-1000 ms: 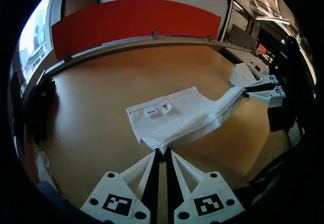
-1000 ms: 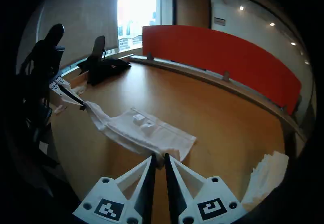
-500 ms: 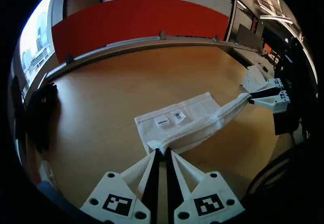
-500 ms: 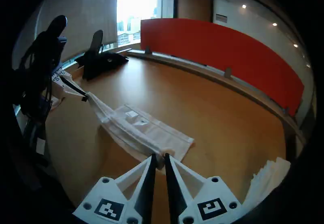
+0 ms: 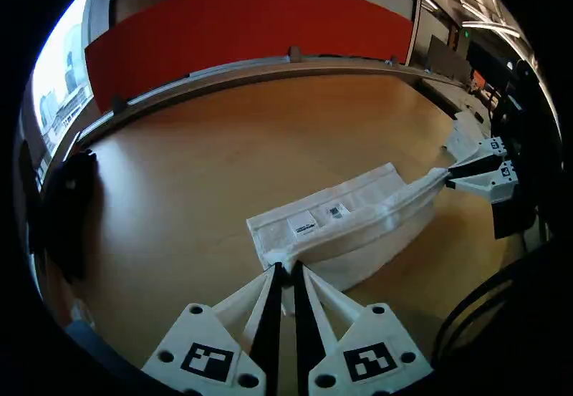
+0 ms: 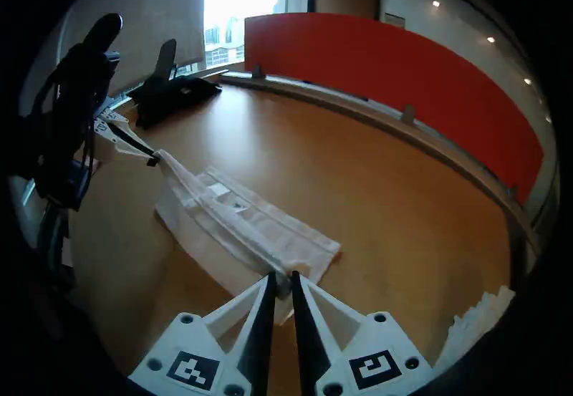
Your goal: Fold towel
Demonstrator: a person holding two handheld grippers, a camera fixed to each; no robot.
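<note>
1. Since a second ago the pinched long edge of the towel point(image 5: 344, 224) has lifted higher, and a loose flap now hangs beneath it toward the near side. Its two labels point(image 5: 315, 218) sit farther right in the left gripper view than they did then.
2. The left gripper point(image 5: 285, 267) is clenched on one corner of the towel, white cloth bunched between its nearly closed fingertips.
3. In the same view the right gripper point(image 5: 453, 174) is seen farther off at the right, its fingers clamped on the opposite corner.
4. From the right gripper view, the right gripper point(image 6: 281, 278) grips its corner in the same way, and the left gripper point(image 6: 152, 158) holds the far end at the left.
5. The towel point(image 6: 229, 217) stretches taut between the two grippers. Its far half lies flat on the wooden table point(image 5: 215, 145), and its near edge is raised.
6. A pile of white cloth point(image 6: 473, 324) lies on the table well apart from the towel, past the right gripper.
7. A red partition point(image 5: 243, 23) runs along the table's far side, and a bright window point(image 6: 236, 9) shows beside it.
8. A dark chair point(image 6: 168, 84) stands near the window end of the table.
</note>
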